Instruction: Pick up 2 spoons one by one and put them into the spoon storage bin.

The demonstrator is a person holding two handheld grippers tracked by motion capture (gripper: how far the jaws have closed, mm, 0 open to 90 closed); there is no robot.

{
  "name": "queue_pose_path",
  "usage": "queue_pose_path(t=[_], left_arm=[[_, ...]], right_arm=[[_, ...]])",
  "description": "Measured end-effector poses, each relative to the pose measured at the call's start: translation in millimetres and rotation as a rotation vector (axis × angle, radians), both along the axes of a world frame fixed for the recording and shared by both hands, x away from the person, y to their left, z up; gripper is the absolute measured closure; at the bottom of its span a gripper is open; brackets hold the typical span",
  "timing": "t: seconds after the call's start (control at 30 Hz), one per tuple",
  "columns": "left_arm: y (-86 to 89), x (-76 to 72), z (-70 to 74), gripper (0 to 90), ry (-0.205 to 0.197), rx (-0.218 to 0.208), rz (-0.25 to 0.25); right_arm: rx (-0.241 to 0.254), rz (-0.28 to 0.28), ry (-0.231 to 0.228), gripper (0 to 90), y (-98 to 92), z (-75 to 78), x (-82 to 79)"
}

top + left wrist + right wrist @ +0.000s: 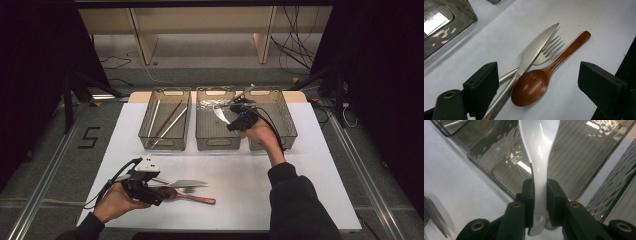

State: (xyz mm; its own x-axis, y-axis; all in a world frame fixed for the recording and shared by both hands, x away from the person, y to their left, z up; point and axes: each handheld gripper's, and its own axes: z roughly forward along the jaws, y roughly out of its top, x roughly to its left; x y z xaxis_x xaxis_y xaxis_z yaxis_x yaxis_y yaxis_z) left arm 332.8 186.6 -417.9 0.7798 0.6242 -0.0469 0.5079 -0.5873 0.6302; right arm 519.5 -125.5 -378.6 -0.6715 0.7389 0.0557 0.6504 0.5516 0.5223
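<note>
With our right tool [540, 195] clenched on the white spoon [539, 157] over the middle bin [216, 141], the knife [531, 57], fork [549, 50] and wooden spoon [534, 83] remain on the near table before our released left tool [537, 82].

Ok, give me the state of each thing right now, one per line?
White spoon: clamped by its handle in the right gripper, held over the middle bin.
Left gripper: open, jaws either side of the cutlery pile, touching nothing.
Knife: flat on the table, across the fork.
Wooden spoon: flat, bowl up, beside the knife.
Left bin: holds chopsticks.
Right bin: contents unclear.
</note>
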Motion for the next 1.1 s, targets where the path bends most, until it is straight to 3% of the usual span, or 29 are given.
queue_pose_path(t=[0.37, 0.73, 0.9, 1.1], left_arm=[[-0.1, -0.1, -0.4, 16.5, 0.001, 0.000, -0.003], [-1.1, -0.4, -1.1, 16.5, 0.006, 0.001, -0.004], [-0.5, 0.0, -1.4, 16.5, 0.010, -0.001, -0.002], [-0.5, -0.1, -1.4, 16.5, 0.009, 0.000, -0.003]], right_arm=[[-0.017, -0.041, 0.010, 78.2, 7.0, -2.6, 15.8], [-0.048, -0.062, 0.019, 77.0, 12.9, -11.6, 20.9], [-0.043, -0.062, 0.022, 60.2, 15.2, -13.8, 23.0], [-0.014, -0.060, 0.002, 49.2, 12.5, -5.3, 17.7]])
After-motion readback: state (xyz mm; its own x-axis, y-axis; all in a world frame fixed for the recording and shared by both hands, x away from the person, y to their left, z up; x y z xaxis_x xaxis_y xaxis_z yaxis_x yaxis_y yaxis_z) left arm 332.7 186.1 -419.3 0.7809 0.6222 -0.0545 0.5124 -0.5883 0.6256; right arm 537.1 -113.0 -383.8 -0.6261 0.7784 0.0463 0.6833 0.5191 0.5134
